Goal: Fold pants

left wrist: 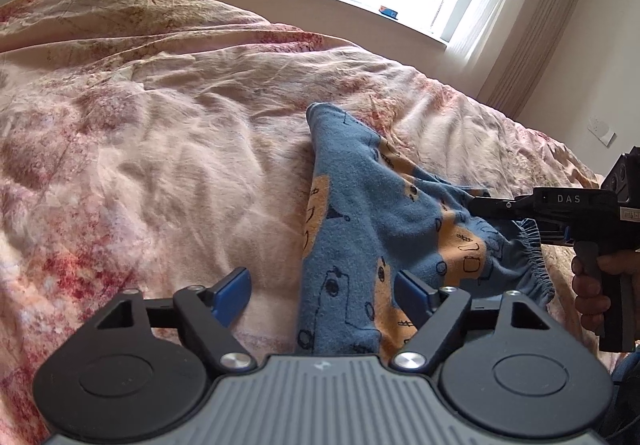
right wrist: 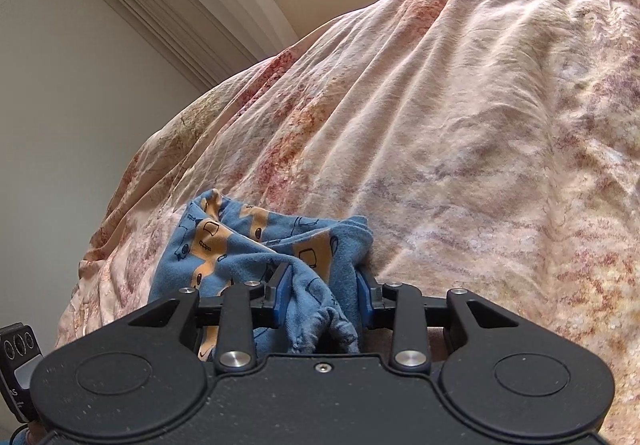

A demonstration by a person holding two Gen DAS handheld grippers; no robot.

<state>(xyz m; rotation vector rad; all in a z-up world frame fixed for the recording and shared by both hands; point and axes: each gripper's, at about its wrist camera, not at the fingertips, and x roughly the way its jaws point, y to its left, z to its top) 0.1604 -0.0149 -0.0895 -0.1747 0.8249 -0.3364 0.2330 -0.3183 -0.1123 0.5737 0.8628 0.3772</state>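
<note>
The pants (left wrist: 360,229), blue with orange patches and small drawn outlines, are seen lying bunched on the bed (left wrist: 160,149), on a pink floral cover near its edge. The right gripper (right wrist: 322,297) is closed on a gathered fold of the pants at the elastic waistband, cloth being pressed between both blue pads. The left gripper (left wrist: 322,295) is held with its jaws apart, one pad over the bare cover and the other over the cloth, with nothing pinched. The step in hand is judged to be the taking of a second hold so that the garment can be spread before folding. It would be done well if the left jaws were brought onto an outer edge of one layer only, low against the cover, and if the cloth were drawn flat between the two holds instead of being lifted in a clump. The letters "DAS" are read in white on the right gripper's black body in the left wrist view; no other writing can be made out.
</note>
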